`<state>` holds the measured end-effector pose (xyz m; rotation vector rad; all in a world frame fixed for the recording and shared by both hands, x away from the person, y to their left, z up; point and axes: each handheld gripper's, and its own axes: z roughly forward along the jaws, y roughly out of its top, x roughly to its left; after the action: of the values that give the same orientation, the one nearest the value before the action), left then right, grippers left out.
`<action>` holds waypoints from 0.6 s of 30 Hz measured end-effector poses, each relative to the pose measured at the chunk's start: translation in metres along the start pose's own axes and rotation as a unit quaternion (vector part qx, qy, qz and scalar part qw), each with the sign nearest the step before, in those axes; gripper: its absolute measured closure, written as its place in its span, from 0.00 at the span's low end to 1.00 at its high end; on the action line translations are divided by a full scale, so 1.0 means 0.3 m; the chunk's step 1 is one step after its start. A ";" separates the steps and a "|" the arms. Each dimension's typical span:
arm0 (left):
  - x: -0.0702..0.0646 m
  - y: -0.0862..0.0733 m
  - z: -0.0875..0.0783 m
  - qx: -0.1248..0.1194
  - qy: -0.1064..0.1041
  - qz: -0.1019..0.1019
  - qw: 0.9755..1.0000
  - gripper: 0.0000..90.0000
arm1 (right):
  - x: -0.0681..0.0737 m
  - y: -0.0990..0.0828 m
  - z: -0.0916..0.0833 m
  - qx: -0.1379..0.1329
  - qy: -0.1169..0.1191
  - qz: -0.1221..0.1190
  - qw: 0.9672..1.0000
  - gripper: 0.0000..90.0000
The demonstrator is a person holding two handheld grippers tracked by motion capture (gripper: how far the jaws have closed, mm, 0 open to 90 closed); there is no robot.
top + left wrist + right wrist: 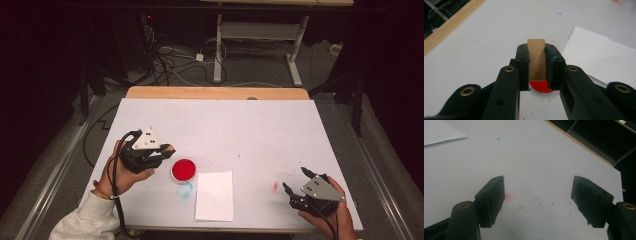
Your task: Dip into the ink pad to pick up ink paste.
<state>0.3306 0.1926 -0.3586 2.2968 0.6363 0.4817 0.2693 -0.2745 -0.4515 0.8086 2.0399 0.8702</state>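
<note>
My left gripper (165,151) is shut on a small light wooden block (536,57), which stands upright between the pads and sticks out past them. It hangs a little above the table, just left of a round dish of red paint (184,170). In the left gripper view the dish (540,87) shows below the block, under the jaws. A white sheet of paper (214,195) lies right of the dish. My right gripper (295,180) rests low at the table's front right, open, with nothing between its jaws (537,195).
The white tabletop (240,125) has a blue smear (184,190) in front of the dish and red spots (509,196) by the right gripper. A wooden strip (215,93) runs along the far edge. Beyond it are cables and a desk frame (260,30).
</note>
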 end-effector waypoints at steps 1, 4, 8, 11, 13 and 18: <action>-0.002 0.000 0.003 0.000 -0.001 0.000 1.000 0.82 | 0.000 0.000 0.000 0.000 0.000 0.000 1.000 0.31; -0.007 -0.001 0.029 0.010 -0.005 0.004 1.000 0.82 | 0.002 0.000 0.000 0.000 0.000 -0.001 1.000 0.31; -0.016 -0.005 0.081 0.022 -0.014 0.006 1.000 0.82 | 0.003 0.000 0.002 0.003 0.000 -0.002 1.000 0.31; -0.021 -0.015 0.136 0.027 -0.026 0.003 0.999 0.82 | 0.004 -0.001 0.005 0.007 -0.004 -0.002 1.000 0.31; -0.027 -0.023 0.181 0.040 -0.026 -0.001 0.999 0.82 | 0.004 -0.001 0.005 0.007 -0.003 -0.001 1.000 0.31; -0.028 -0.044 0.278 0.077 -0.040 0.000 0.996 0.82 | 0.005 -0.001 0.005 0.008 -0.002 -0.004 1.000 0.31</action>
<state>0.3614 0.1526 -0.4269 2.4478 0.6541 0.3481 0.2696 -0.2730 -0.4531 0.8099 2.0475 0.8478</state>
